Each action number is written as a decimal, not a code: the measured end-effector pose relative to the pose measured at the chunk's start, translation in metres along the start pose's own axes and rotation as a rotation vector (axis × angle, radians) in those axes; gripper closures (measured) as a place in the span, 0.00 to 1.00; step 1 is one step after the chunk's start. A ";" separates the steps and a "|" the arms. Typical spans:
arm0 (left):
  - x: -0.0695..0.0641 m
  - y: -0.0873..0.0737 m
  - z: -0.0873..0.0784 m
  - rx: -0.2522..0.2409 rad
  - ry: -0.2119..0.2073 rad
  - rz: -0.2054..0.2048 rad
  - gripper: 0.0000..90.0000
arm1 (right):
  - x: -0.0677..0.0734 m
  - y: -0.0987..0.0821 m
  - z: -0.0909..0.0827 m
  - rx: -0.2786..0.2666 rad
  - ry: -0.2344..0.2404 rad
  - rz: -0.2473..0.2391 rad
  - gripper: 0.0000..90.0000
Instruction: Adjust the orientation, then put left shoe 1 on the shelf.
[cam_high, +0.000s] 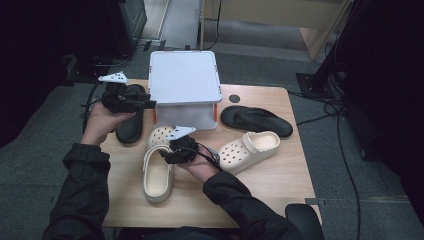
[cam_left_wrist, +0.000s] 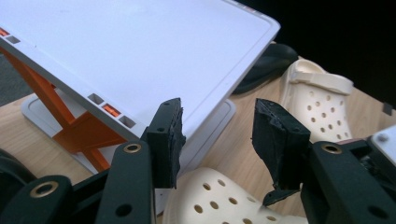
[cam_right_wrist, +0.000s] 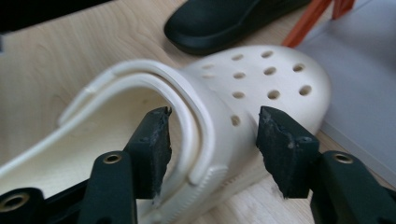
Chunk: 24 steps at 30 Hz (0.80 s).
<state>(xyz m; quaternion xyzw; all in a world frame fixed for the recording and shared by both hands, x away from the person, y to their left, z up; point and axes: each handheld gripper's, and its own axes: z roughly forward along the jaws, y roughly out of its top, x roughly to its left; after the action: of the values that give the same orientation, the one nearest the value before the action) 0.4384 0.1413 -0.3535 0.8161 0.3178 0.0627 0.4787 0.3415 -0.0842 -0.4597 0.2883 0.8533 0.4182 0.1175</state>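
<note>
Straddling the perforated cream foam clog (cam_right_wrist: 224, 116), right gripper (cam_right_wrist: 212, 140) jaws wide, not pressing.

Two cream clogs (cam_high: 159, 167) (cam_high: 250, 149), two black slippers (cam_high: 131, 122) (cam_high: 256, 120), one white rack (cam_high: 184, 77).

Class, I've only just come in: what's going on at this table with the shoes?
A person works at a wooden table with a gripper in each hand. The right gripper is open, its jaws straddling the side of a cream clog without pressing it. The left gripper hangs open and empty near a white folding rack. Another cream clog and two black shoes lie nearby.
</note>
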 end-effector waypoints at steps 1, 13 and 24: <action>0.004 -0.001 0.005 0.007 0.016 -0.004 0.59 | -0.002 -0.002 0.000 -0.013 0.009 0.016 0.51; 0.004 -0.001 0.014 -0.013 0.025 0.010 0.58 | -0.004 -0.004 -0.012 -0.016 -0.024 0.012 0.75; 0.004 -0.001 0.015 -0.014 0.014 -0.004 0.58 | -0.012 0.001 -0.025 -0.001 -0.048 0.013 0.83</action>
<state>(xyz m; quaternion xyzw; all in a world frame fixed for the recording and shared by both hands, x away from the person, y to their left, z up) 0.4472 0.1325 -0.3630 0.8115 0.3223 0.0699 0.4824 0.3406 -0.1075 -0.4439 0.3038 0.8482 0.4124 0.1352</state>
